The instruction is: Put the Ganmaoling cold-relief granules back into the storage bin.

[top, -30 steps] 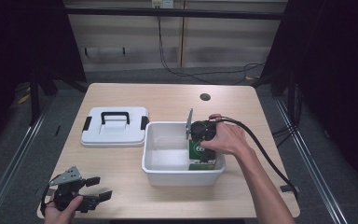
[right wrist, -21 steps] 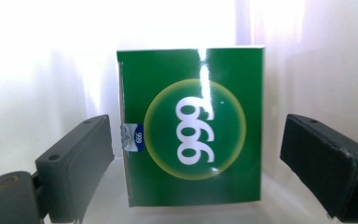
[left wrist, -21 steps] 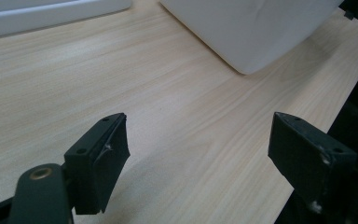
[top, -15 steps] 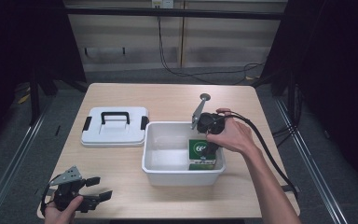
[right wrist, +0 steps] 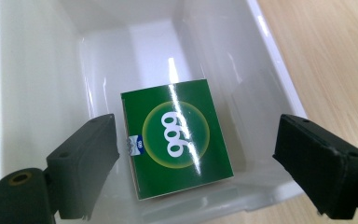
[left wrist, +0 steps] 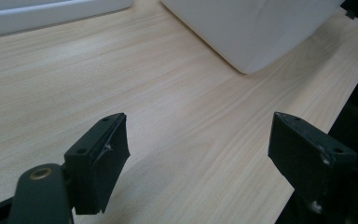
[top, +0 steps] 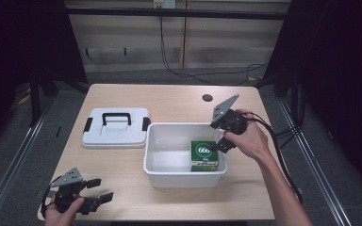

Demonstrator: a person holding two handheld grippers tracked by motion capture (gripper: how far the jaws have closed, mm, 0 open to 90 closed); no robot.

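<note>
On the near left corner of the pale wooden worktop, we see the person's left hand holding the left tool low over the wood. Its two black jaws stand wide apart with nothing between them. From the left gripper view, the same tool frames bare wood grain, with a rounded corner of the white tub ahead of it.

Moving right in the high view, we find a flat white lid with a black carrying handle and black side clips. It lies on the worktop just beside the left end of the tub, at the tub's far corner.

Next comes the open white plastic tub itself, near the middle of the worktop. A green box with a round emblem and white numerals lies flat on its floor, toward the right end.

Further right, we see the person's right hand holding the right tool above the tub's right end, tilted down toward the box. From the right gripper view, this tool has its jaws spread wide, one on either side of the green box, well above it and not touching it.

A small dark round hole sits in the worktop beyond the tub, toward the far edge.
</note>
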